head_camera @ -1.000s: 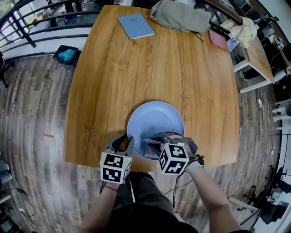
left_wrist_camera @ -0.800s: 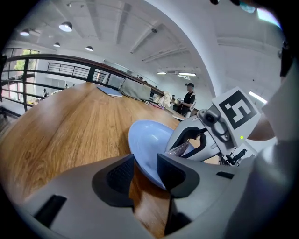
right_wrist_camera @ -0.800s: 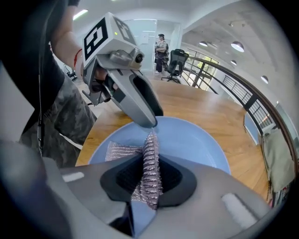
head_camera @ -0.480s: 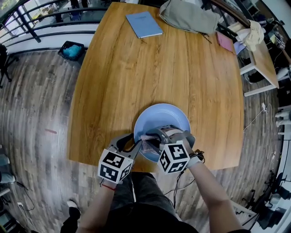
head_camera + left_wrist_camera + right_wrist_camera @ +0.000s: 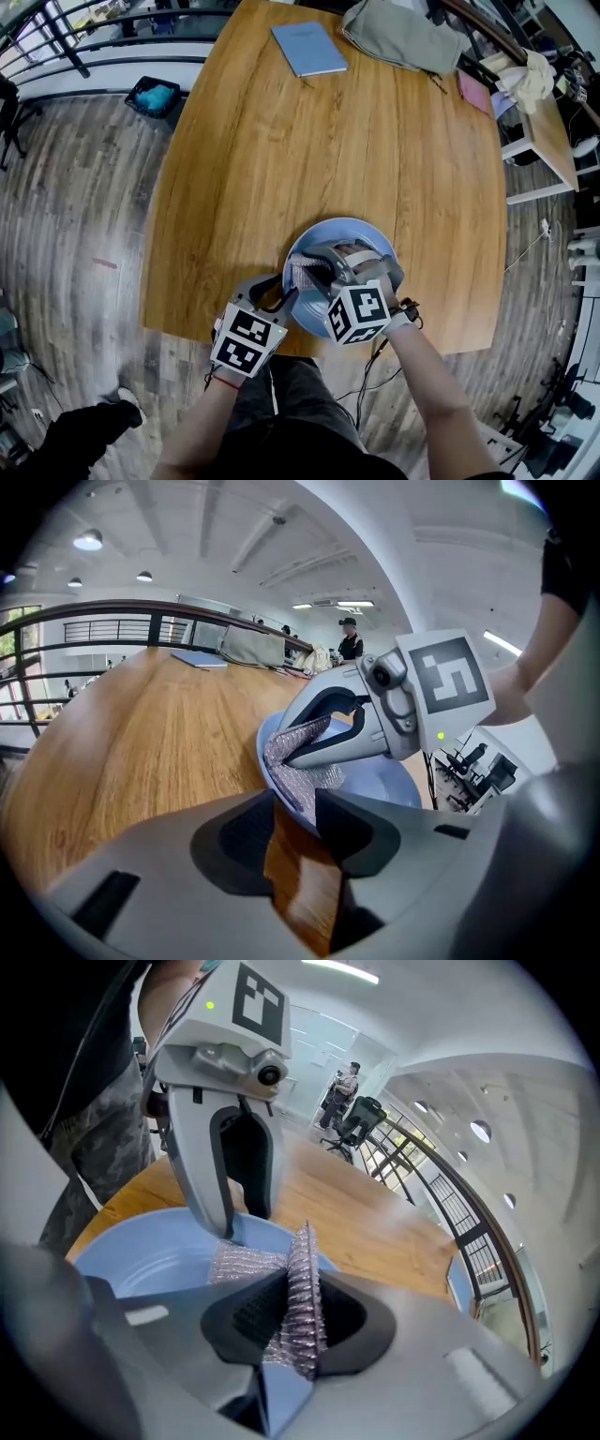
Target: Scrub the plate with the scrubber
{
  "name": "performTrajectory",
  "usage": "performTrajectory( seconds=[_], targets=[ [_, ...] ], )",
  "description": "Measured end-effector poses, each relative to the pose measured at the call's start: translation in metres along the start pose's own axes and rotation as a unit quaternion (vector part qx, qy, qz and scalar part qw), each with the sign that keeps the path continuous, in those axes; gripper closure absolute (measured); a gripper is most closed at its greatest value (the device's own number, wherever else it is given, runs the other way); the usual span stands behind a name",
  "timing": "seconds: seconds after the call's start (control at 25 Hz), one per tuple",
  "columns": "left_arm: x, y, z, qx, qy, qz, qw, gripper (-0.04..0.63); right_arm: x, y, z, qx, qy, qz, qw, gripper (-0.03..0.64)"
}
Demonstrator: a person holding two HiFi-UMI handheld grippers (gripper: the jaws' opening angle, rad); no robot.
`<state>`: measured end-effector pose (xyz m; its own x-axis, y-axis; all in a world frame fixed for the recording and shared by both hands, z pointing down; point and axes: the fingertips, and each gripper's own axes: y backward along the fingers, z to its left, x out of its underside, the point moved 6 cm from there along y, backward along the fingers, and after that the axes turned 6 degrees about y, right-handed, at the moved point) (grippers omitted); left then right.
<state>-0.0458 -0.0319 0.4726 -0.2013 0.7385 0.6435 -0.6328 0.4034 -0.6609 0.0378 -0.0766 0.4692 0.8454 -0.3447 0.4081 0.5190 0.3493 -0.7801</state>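
A light blue plate [image 5: 367,236] sits near the table's front edge. My right gripper [image 5: 312,269] is shut on a silvery mesh scrubber [image 5: 304,275], pressing it onto the plate's left inner side. The right gripper view shows the scrubber [image 5: 302,1297] squeezed between the jaws of that gripper [image 5: 295,1321], over the plate [image 5: 141,1260]. My left gripper [image 5: 281,292] is at the plate's near-left rim. Its jaws are closing, with the plate's rim [image 5: 281,794] between them and a gap still showing beside it.
A blue notebook [image 5: 308,48] and a grey-green bag [image 5: 403,36] lie at the table's far end, with a pink item [image 5: 473,92] at the far right. A railing [image 5: 84,37] and a blue bin [image 5: 156,97] stand beyond the table's left side.
The right gripper has carried the scrubber from the plate's near edge farther in and to the left. The left gripper has stayed at the near-left rim, and its jaws stand wider.
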Motion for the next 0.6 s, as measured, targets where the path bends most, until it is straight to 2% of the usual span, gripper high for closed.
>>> performTrajectory(
  seconds=[0.32,0.6],
  targets=[
    [0.000,0.000,-0.003,-0.013,-0.002,0.007,0.9999,0.466,0.032,0.002,-0.024,0.071,-0.047,0.068,0.994,0.535],
    [0.002,0.000,-0.004,-0.018,-0.004,0.010,0.9998,0.466,0.072,0.015,-0.034,0.098,-0.075,0.129,0.984,0.535]
  ],
)
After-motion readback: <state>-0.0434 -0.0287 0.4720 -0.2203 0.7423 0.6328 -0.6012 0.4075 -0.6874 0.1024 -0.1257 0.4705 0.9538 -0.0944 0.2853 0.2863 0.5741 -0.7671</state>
